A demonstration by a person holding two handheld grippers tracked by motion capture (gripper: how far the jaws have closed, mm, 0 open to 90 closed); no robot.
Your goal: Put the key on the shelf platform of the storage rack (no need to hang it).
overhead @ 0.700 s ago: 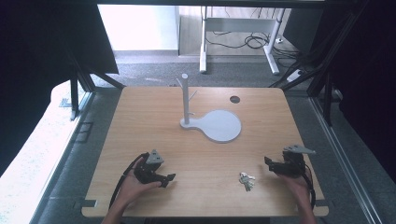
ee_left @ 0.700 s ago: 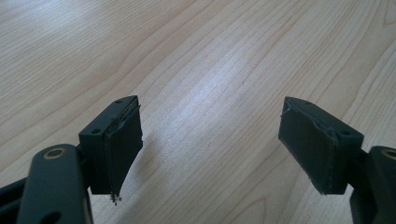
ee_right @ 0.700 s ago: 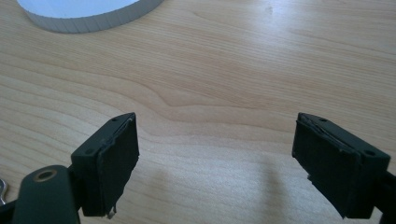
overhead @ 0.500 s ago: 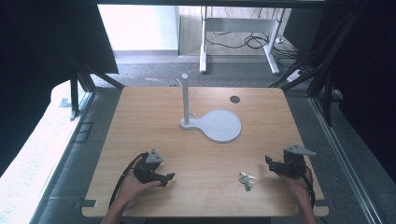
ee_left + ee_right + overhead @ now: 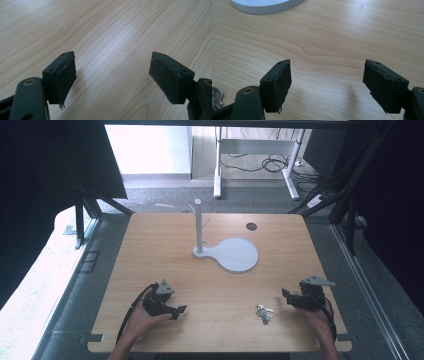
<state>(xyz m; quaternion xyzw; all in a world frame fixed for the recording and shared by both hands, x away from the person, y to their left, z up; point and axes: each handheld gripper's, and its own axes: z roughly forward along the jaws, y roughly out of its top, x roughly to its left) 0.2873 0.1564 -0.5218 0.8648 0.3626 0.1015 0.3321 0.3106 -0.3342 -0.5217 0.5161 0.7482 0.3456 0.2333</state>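
A small bunch of silver keys (image 5: 263, 313) lies on the wooden table (image 5: 165, 245) near the front right. My right gripper (image 5: 286, 296) rests just right of the keys, held by a hand, its jaws wide open over bare wood (image 5: 327, 82); one key (image 5: 215, 98) peeks in at that view's left edge. My left gripper (image 5: 179, 310) sits at the front left in the other hand, jaws spread open with nothing between them (image 5: 112, 80). A white stand (image 5: 199, 227) with a post, side pegs and a round flat base (image 5: 235, 255) rises at the table's middle.
A dark round hole (image 5: 251, 226) marks the table's far right part. Black frame struts (image 5: 82, 217) flank the table on both sides. Beyond the far edge is floor with a white desk frame (image 5: 218, 165) and cables.
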